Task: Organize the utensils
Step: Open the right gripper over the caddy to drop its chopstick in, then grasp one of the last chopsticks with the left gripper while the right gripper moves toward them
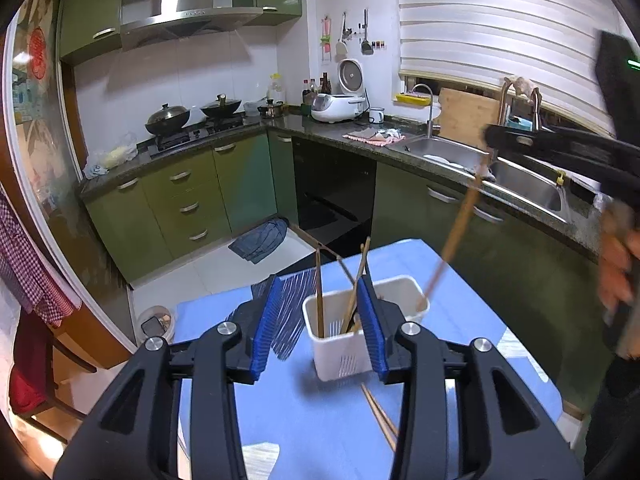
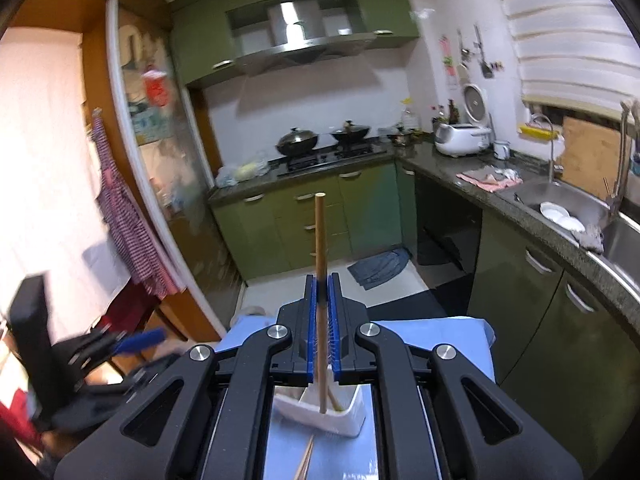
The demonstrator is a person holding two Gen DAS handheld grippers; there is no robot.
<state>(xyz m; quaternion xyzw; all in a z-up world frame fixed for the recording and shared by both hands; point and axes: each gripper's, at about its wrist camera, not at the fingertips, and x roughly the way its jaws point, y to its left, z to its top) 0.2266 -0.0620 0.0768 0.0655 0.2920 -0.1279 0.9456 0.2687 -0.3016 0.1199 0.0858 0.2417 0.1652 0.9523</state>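
A white utensil holder (image 1: 360, 332) stands on the blue table (image 1: 320, 420) and holds several wooden chopsticks (image 1: 319, 292). My left gripper (image 1: 320, 328) is open, its blue fingers (image 1: 262, 332) either side of the holder's near left part. My right gripper (image 2: 322, 292) is shut on a wooden chopstick (image 2: 320, 240), held upright with its lower tip over the holder (image 2: 320, 412). In the left wrist view that chopstick (image 1: 456, 232) slants down from the right gripper (image 1: 492, 140) to the holder's right rim. Two loose chopsticks (image 1: 380, 416) lie on the table.
A dark striped cloth (image 1: 288, 312) lies on the table left of the holder. Green cabinets (image 1: 192, 200), a stove with two woks (image 1: 192, 116) and a steel sink (image 1: 480, 160) ring the room. A small bin (image 1: 156, 324) stands on the floor.
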